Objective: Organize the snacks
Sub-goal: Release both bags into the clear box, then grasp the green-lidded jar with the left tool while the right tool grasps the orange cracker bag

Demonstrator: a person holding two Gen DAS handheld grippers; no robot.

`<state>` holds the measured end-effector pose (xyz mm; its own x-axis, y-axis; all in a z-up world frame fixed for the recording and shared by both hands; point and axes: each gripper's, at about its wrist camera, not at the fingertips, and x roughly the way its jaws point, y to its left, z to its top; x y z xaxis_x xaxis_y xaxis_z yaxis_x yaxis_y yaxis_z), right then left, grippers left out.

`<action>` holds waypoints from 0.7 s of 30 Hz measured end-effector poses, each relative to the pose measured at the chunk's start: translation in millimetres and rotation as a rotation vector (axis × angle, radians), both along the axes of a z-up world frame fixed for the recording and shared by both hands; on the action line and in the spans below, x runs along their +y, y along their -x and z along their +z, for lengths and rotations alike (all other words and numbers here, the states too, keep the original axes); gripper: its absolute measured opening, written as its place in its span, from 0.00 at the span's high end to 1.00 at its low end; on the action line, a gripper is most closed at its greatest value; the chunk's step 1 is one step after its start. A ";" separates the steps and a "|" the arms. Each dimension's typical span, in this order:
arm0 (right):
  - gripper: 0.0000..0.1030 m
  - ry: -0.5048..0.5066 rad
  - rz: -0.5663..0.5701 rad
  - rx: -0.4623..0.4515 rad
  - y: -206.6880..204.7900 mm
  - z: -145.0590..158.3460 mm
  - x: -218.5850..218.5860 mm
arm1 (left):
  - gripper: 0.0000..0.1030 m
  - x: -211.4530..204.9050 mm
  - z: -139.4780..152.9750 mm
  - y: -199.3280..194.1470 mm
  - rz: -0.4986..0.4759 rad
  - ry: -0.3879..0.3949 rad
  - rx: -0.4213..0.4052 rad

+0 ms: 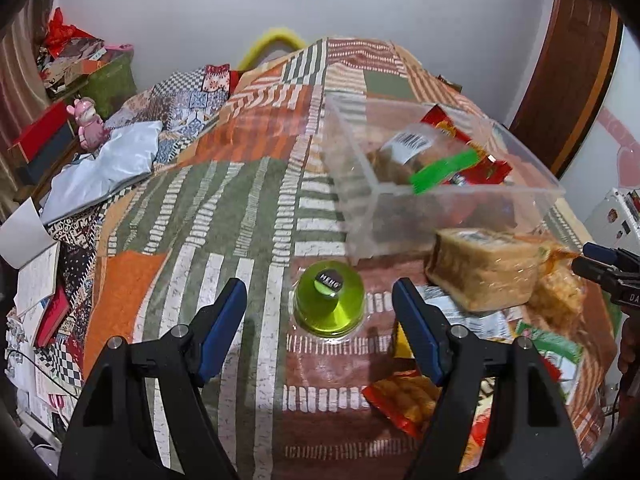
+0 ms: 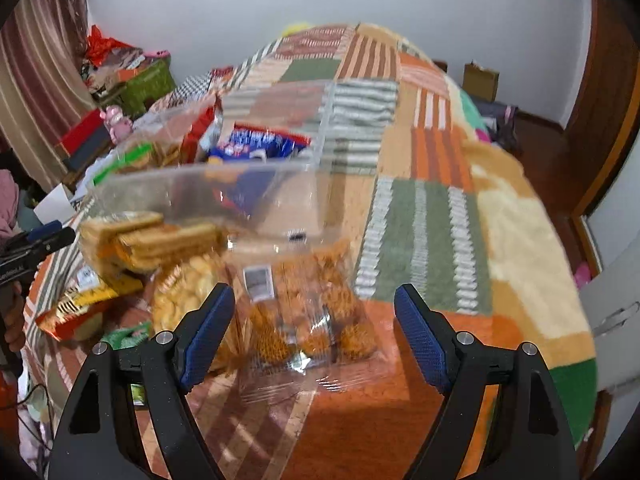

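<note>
A clear plastic bin [image 1: 532, 196] stands on the patchwork bed and holds several snack packs; it also shows in the right wrist view [image 2: 200, 184]. My left gripper [image 1: 320, 304] is open, its jaws either side of a green jelly cup [image 1: 330, 306] lying on the blanket. My right gripper [image 2: 314, 308] is open over a clear bag of orange-brown fried snacks [image 2: 316, 304]. A wrapped block of wafers [image 1: 484, 274] lies in front of the bin, as the right wrist view shows too [image 2: 152, 240]. A bag of round crackers [image 2: 184, 296] lies beside it.
Loose packets lie on the bed: a red-orange chip packet [image 1: 404, 400] and a green one [image 1: 556, 352]. Clutter, boxes and a pink toy [image 1: 89, 122] stand left of the bed. A wooden door [image 1: 568, 80] is at the right. The bed edge drops off right [image 2: 576, 320].
</note>
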<state>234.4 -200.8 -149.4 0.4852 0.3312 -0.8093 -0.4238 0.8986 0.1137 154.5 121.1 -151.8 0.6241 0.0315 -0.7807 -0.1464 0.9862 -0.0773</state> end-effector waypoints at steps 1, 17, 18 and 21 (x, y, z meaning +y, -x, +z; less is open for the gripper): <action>0.22 0.005 0.007 0.012 -0.7 -4.5 1.8 | 0.27 0.8 -3.3 -1.3 0.002 0.001 0.006; 0.35 -0.013 0.006 0.040 -3.8 -23.4 -0.3 | 0.53 0.8 -37.7 -27.6 -0.014 0.057 0.061; 0.36 -0.010 0.002 0.036 -3.5 -23.3 -0.3 | 0.53 0.8 -38.0 -27.6 -0.011 0.054 0.058; 0.40 -0.013 0.001 0.028 -5.0 -22.7 0.9 | 0.53 -0.2 -38.2 -25.0 -0.007 0.045 0.046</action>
<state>239.5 -199.9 -172.1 0.4617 0.3425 -0.8183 -0.4216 0.8963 0.1373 179.5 120.9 -190.0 0.5872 -0.0089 -0.8094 -0.1436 0.9829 -0.1150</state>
